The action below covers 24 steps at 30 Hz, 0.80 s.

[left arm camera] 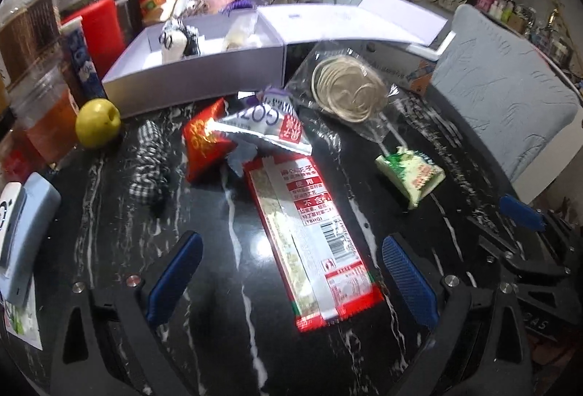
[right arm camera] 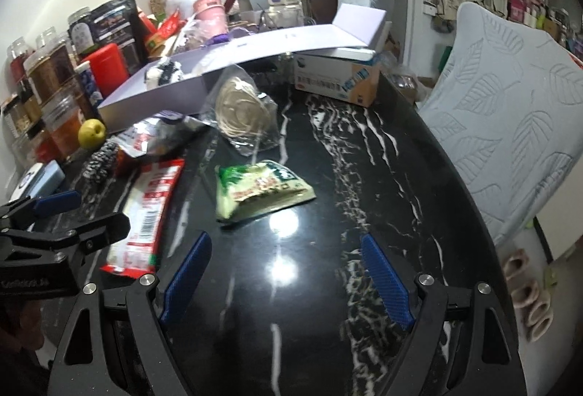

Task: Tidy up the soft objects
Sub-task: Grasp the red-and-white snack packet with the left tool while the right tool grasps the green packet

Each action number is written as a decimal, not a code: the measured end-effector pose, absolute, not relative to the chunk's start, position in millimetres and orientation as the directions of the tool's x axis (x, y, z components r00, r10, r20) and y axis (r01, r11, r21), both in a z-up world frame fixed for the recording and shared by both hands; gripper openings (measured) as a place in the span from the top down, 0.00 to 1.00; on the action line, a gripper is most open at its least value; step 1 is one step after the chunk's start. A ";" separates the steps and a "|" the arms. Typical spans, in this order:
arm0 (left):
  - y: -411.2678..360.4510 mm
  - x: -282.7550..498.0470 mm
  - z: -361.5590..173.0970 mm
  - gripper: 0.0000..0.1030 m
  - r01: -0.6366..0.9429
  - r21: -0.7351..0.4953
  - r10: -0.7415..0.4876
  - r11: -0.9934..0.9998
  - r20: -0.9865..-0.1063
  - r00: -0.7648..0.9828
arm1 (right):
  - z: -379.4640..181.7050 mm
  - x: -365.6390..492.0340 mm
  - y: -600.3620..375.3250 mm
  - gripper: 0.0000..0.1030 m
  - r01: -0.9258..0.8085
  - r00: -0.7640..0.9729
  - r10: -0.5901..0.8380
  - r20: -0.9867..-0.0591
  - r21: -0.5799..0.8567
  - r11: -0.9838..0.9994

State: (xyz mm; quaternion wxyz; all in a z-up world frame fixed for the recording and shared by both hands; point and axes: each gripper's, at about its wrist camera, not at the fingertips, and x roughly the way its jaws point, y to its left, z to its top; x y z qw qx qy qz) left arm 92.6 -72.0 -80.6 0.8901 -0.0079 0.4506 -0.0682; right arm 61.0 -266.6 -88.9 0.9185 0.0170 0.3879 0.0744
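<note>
My left gripper (left arm camera: 291, 243) is open and empty, its blue pads either side of a long red snack packet (left arm camera: 309, 243) lying on the black marble table (left arm camera: 218, 286). Beyond it lie a red pouch (left arm camera: 204, 144), a silver packet (left arm camera: 266, 129), a checked black-and-white scrunchie (left arm camera: 151, 162), a green packet (left arm camera: 411, 175) and a clear bag of string (left arm camera: 346, 89). An open lavender box (left arm camera: 204, 68) behind holds a black-and-white soft toy (left arm camera: 178, 38). My right gripper (right arm camera: 288, 243) is open and empty, just short of the green packet (right arm camera: 262, 190).
A yellow-green apple (left arm camera: 98, 122), jars (left arm camera: 47, 111) and a red container (left arm camera: 100, 27) crowd the left side. A blue-white carton (right arm camera: 339, 78) stands behind. A grey-blue chair back (right arm camera: 510, 126) stands on the right. The left gripper's body (right arm camera: 47, 235) shows in the right wrist view.
</note>
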 end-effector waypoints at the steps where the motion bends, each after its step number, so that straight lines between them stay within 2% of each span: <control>1: -74.2 97.6 -85.7 0.02 0.109 -0.070 -0.120 0.992 -0.815 0.567 | -90.8 63.1 -268.4 0.17 -0.122 0.685 0.150 -0.713 0.090 0.988; 7: -81.6 119.0 -104.6 0.02 0.086 -0.083 -0.115 0.993 -0.861 0.496 | -98.4 74.4 -275.5 0.17 -0.126 0.670 0.168 -0.723 0.113 0.986; 11: -90.0 121.4 -108.2 0.03 0.127 -0.017 -0.080 0.992 -0.851 0.519 | -100.9 81.3 -276.4 0.17 -0.124 0.664 0.171 -0.728 0.118 0.985; 13: -89.5 117.9 -106.6 0.15 0.141 -0.018 -0.093 0.990 -0.835 0.542 | -100.7 83.4 -276.4 0.17 -0.128 0.665 0.175 -0.726 0.120 0.985; 14: -89.7 116.4 -104.3 0.29 0.152 -0.017 -0.099 0.988 -0.827 0.553 | -100.2 84.5 -276.0 0.17 -0.135 0.665 0.181 -0.724 0.122 0.983; 15: -89.6 116.1 -102.5 0.40 0.161 -0.020 -0.107 0.987 -0.827 0.553 | -99.3 86.0 -275.6 0.17 -0.142 0.665 0.189 -0.723 0.126 0.982; 20: -84.9 113.3 -98.4 0.49 0.192 -0.046 -0.146 0.980 -0.823 0.549 | -94.7 94.9 -273.8 0.17 -0.174 0.658 0.225 -0.718 0.146 0.974; 24: -80.9 108.9 -95.1 0.50 0.211 -0.092 -0.195 0.973 -0.815 0.546 | -94.1 101.9 -267.4 0.17 -0.209 0.644 0.258 -0.720 0.160 0.965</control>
